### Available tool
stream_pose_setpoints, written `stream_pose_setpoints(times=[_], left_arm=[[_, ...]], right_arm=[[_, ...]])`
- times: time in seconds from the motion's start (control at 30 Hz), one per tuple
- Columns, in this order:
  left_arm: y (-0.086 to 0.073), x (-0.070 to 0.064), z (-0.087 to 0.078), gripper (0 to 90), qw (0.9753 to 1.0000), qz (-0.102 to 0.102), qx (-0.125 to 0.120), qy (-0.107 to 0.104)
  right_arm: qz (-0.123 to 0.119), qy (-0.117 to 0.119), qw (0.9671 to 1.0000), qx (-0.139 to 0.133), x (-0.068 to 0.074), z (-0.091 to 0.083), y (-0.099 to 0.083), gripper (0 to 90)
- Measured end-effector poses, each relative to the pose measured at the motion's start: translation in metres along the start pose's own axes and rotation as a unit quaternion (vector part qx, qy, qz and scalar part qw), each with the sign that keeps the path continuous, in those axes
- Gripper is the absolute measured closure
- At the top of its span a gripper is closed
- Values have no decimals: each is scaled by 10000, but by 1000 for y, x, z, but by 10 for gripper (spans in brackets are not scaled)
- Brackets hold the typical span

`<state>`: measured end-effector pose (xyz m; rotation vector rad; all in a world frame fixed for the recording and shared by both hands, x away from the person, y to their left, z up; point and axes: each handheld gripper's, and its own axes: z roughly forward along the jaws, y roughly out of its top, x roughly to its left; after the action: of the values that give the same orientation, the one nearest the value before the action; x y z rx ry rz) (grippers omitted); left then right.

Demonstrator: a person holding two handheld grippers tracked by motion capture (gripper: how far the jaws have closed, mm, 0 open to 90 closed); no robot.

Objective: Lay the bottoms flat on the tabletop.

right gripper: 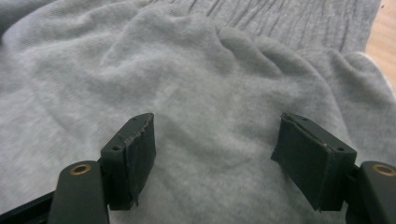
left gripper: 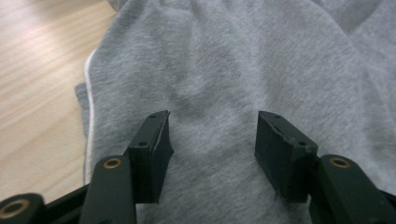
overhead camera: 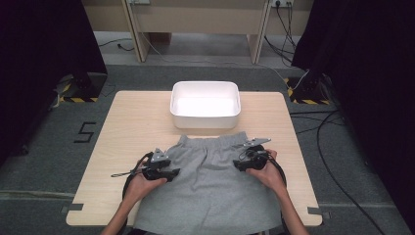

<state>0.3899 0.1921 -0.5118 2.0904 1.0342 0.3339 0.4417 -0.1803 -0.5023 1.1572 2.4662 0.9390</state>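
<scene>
While both claws stand wide, grey shorts (overhead camera: 208,188) lie flat on the desk (overhead camera: 132,127).
Left claw (overhead camera: 172,172) and right claw (overhead camera: 237,164) rest over the fabric, gripping nothing; white bin (overhead camera: 205,117) beyond.

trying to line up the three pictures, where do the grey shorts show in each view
High view: the grey shorts lie at the table's near edge, waistband toward the white bin.
Left gripper view: the shorts spread under open jaws, white side stripe at left.
Right gripper view: the shorts lie under open jaws, ribbed waistband along the top.
Shared landmark: the light wooden table, beside the cloth in every view.
</scene>
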Motion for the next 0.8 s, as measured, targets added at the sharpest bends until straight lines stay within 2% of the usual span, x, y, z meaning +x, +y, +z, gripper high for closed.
stream_pose_setpoints(times=[0.13, 0.23, 0.3, 0.67, 0.8], left_arm=[[1, 7, 1, 454, 10000, -57, -14, 72], [5, 11, 3, 454, 9999, -4, 41, 136], [9, 15, 6, 454, 9996, 21, 55, 281], [8, 16, 7, 449, 9998, -45, 25, 215], [8, 16, 6, 449, 9997, -12, 37, 259]], right_arm=[[-46, -45, 10000, -3, -3, 10, 10, 274], [-79, -52, 10000, -27, -4, 15, 15, 271], [-56, -58, 10000, -48, -6, 17, 17, 272], [-65, -88, 9999, -125, -7, 19, 17, 271], [-78, -74, 9998, -146, -7, 19, 16, 271]])
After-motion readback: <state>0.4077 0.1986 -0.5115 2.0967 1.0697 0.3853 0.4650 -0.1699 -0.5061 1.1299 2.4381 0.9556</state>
